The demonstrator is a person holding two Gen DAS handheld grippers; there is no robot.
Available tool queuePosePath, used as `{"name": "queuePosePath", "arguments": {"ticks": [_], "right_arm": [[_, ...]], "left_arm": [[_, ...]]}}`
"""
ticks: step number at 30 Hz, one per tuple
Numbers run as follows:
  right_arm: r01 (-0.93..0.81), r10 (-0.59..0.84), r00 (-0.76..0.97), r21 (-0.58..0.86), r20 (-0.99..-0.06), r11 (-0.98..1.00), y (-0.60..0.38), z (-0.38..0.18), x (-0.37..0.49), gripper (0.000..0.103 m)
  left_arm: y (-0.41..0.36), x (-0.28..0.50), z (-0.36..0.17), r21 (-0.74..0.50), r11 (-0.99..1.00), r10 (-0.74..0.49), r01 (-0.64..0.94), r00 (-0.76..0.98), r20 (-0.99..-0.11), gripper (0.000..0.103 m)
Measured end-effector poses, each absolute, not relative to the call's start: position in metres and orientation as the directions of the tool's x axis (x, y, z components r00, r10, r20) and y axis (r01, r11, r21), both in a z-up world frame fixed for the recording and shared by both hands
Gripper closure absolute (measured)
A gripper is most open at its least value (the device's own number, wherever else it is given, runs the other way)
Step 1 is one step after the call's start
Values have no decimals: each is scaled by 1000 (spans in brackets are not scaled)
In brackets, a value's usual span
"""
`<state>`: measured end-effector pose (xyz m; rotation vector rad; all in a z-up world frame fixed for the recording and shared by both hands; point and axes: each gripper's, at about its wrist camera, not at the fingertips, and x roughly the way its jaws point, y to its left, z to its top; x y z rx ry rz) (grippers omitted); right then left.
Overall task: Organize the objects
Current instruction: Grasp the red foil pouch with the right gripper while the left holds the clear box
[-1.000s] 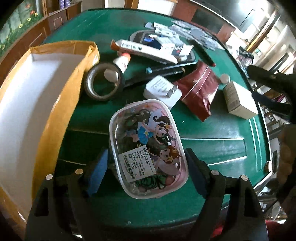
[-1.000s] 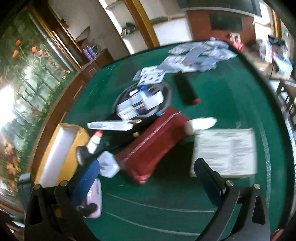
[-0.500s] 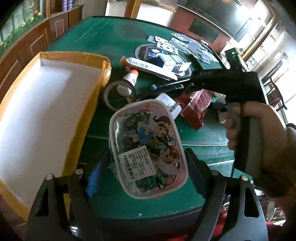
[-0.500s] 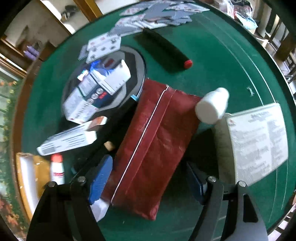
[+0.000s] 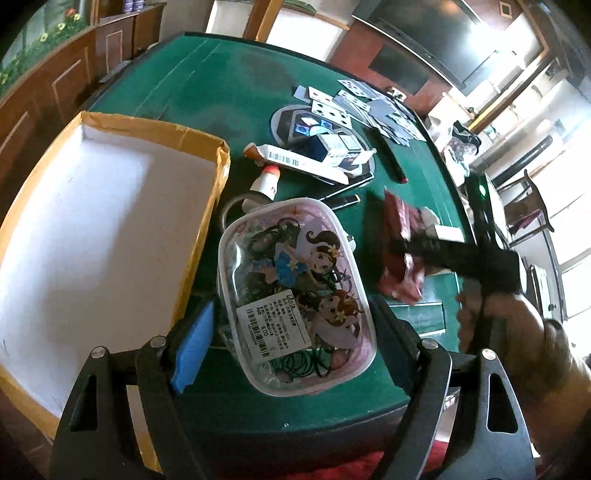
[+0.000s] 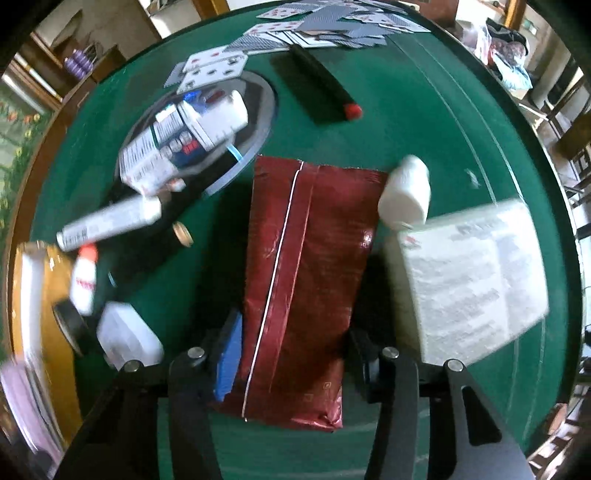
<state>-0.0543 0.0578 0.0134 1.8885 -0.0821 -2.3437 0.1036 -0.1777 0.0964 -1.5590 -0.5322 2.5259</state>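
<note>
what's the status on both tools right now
Left tool shut on cartoon tub, beside yellow box. Right tool shut on red pouch. White bottle touching pouch.

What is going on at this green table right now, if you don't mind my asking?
A person is tidying clutter using a tool in each hand. The left tool grips a clear plastic box with cartoon girls, held beside the open yellow cardboard box. The right tool has closed around a dark red foil pouch. Playing cards, a glue bottle and a white carton lie on the table.
</note>
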Motion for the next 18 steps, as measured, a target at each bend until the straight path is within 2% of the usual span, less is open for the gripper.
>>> {"name": "queuePosePath", "arguments": {"ticks": [6, 8, 14, 18], "right_arm": [[45, -118, -181, 112, -976, -993, 85, 13, -32, 52], [23, -121, -180, 119, -976, -993, 86, 14, -32, 49], [-13, -35, -174, 37, -984, -999, 74, 12, -42, 39], [12, 6, -211, -9, -977, -1000, 66, 12, -39, 39]], "left_arm": [[-174, 95, 92, -350, -936, 303, 33, -430, -851, 22], [-171, 91, 89, -346, -938, 309, 13, -415, -855, 22], [-155, 72, 72, -331, -940, 337, -75, -341, -878, 22], [-149, 68, 70, -356, -929, 370, -105, -333, -867, 22]]}}
